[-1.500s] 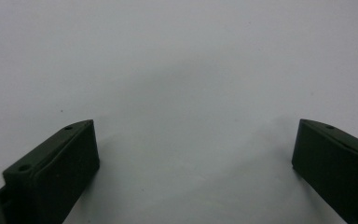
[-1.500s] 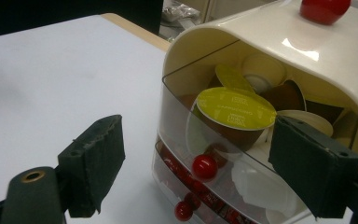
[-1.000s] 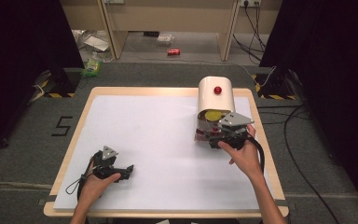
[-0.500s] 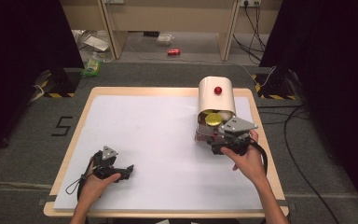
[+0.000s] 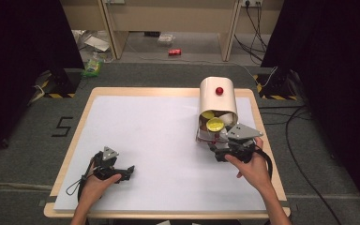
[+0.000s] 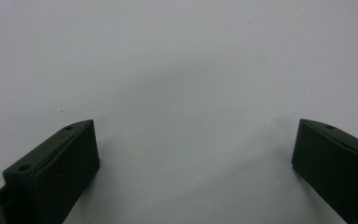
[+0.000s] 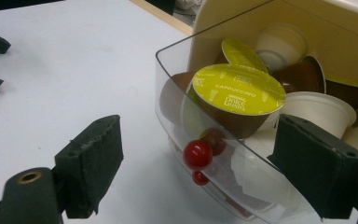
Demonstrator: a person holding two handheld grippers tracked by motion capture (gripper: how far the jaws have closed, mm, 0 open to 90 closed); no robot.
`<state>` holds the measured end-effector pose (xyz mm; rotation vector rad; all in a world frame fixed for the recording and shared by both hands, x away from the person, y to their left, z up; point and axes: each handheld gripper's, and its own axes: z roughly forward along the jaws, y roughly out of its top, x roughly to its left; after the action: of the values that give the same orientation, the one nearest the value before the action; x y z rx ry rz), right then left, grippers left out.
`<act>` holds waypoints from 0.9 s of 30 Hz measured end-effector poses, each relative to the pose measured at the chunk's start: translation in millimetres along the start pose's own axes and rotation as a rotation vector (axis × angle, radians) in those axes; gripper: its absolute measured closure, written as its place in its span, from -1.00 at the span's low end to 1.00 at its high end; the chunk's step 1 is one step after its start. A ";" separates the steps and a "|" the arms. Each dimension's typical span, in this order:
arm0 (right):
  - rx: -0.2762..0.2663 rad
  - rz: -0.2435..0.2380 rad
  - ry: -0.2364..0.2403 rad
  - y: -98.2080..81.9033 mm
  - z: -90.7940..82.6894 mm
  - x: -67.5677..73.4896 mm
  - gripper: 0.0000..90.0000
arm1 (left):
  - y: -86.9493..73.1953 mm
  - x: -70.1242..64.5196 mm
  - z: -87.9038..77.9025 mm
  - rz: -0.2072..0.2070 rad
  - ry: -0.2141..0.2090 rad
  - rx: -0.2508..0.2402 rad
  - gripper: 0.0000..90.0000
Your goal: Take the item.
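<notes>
capsules, about six, fill one clear drawer (image 7: 205,154); right gripper (image 7: 200,172) open around its red knob (image 7: 197,154).

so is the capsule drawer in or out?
Out. The clear drawer projects from the cream dispenser, its coffee capsules exposed, red knob between the right gripper's open jaws.

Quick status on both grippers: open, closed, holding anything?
Left gripper: open, nothing between the jaws, over the bare white table.
Right gripper: open, holding nothing, jaws either side of the red knob on the clear drawer.
</notes>
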<state>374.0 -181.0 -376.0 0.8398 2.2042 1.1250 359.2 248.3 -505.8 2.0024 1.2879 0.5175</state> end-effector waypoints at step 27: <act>0.035 -0.010 0.040 -5.2 -11.4 9.8 -0.63 | 0.0 0.1 0.0 -0.001 0.000 -0.001 -1.00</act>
<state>358.1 -182.2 -376.1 0.8264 2.2648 1.1102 359.2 248.5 -505.7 2.0006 1.2887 0.5173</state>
